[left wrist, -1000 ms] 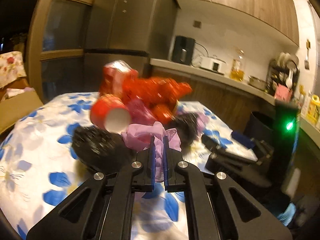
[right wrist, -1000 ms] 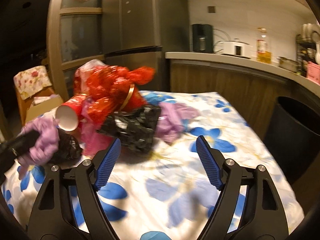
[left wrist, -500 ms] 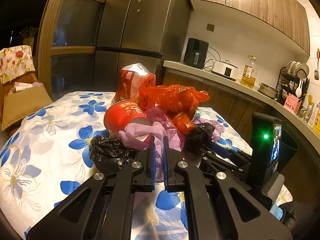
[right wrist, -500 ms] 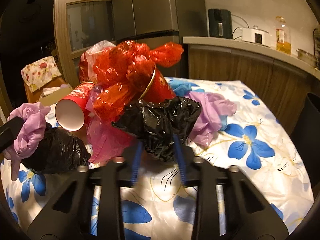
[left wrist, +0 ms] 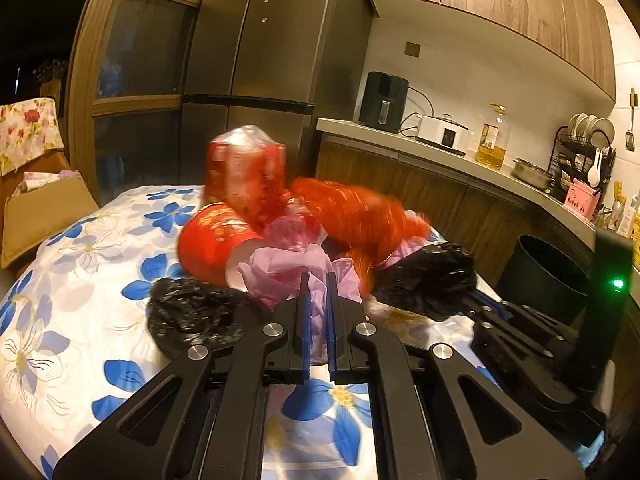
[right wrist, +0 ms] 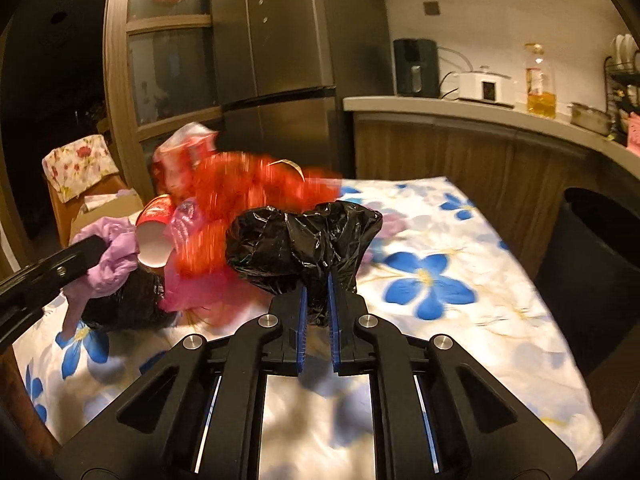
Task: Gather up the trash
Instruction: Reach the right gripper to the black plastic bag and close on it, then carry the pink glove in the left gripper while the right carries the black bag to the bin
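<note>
A pile of trash lies on a table with a blue-flowered cloth point(left wrist: 72, 280). My left gripper point(left wrist: 315, 280) is shut on a crumpled purple glove point(left wrist: 288, 268), also in the right wrist view point(right wrist: 114, 244). My right gripper point(right wrist: 317, 280) is shut on a crumpled black plastic bag point(right wrist: 304, 240), held above the cloth; it shows at the right in the left wrist view point(left wrist: 428, 284). Behind are a red paper cup point(left wrist: 212, 240), red plastic wrap point(left wrist: 352, 212) and a second black bag point(left wrist: 196, 316).
A black trash bin point(right wrist: 600, 280) stands by the table's right side, also in the left wrist view point(left wrist: 548, 272). A wooden counter with appliances point(left wrist: 440, 136) runs behind. A fridge point(left wrist: 260, 60) stands at the back. A cardboard box point(left wrist: 36, 212) sits at left.
My right gripper closed on the black bag and lifted it off the cloth. My left gripper stayed shut on the purple glove.
</note>
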Demonstrator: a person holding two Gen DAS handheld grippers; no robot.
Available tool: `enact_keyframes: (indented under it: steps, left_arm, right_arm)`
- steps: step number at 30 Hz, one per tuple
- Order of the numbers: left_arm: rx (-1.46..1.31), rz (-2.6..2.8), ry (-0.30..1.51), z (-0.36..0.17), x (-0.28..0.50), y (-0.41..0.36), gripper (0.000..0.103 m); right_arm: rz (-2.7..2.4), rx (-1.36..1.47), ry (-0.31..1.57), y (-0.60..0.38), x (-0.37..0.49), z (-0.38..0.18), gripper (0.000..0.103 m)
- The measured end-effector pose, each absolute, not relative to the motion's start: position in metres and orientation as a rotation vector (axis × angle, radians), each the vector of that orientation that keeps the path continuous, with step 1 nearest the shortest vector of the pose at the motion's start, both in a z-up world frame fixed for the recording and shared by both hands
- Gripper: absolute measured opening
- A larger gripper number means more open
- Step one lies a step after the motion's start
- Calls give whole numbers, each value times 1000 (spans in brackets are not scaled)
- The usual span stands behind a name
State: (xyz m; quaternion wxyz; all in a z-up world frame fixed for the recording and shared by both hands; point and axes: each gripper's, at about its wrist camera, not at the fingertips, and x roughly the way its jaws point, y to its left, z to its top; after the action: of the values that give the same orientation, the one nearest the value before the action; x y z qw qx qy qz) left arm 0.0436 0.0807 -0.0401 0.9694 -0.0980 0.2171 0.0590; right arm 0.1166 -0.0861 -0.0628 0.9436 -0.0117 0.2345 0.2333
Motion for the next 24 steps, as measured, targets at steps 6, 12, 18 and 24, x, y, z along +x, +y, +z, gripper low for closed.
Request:
enact_keyframes:
  steps: [6, 12, 18, 24]
  left_arm:
    - [-178, 89, 428, -34, 46, 57, 6]
    - [-163, 59, 423, -29, 51, 34, 6]
    - [-146, 28, 424, -29, 53, 17, 6]
    - [-142, 9, 437, -31, 55, 7, 6]
  right_arm:
    - [441, -8, 459, -121, 103, -53, 9]
    - [378, -36, 447, -151, 89, -51, 9]
    - [306, -44, 459, -175, 81, -54, 8]
    - [241, -31, 466, -196, 80, -56, 8]
